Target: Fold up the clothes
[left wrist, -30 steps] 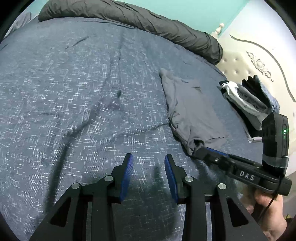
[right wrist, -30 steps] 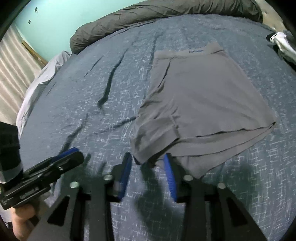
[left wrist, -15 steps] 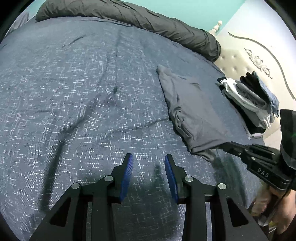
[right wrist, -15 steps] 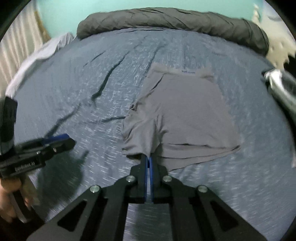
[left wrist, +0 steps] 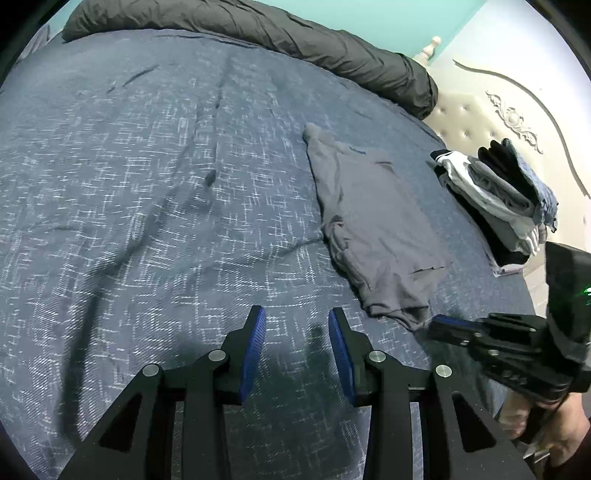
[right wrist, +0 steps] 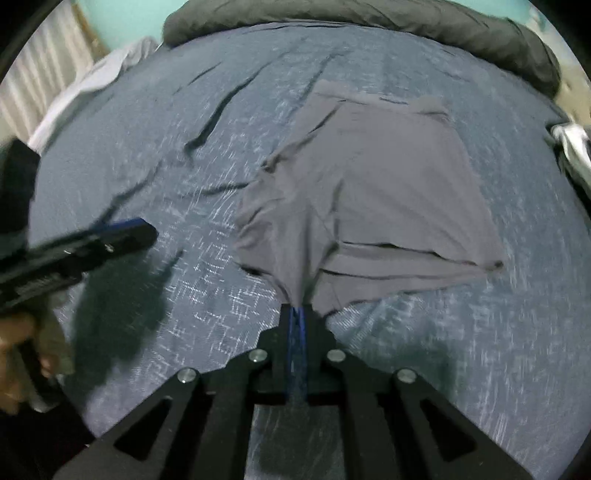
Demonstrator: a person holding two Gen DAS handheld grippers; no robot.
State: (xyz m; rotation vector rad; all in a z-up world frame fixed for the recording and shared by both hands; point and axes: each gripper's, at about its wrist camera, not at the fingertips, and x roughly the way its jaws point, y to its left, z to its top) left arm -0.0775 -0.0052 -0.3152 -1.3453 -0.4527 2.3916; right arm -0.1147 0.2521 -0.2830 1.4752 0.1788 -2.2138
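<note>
Right gripper [right wrist: 296,314] pinches grey garment [right wrist: 373,192] hem; left gripper [left wrist: 296,332] part-open, holding nothing

A bed covered by a dark blue quilt with white crosshatch pattern [left wrist: 155,192] fills the room view. Along its far edge lies a rolled dark grey duvet [left wrist: 295,40]. Behind that stands a turquoise wall [left wrist: 388,18]. A cream tufted headboard with carved ornament [left wrist: 491,110] adjoins the quilt's right side.
</note>
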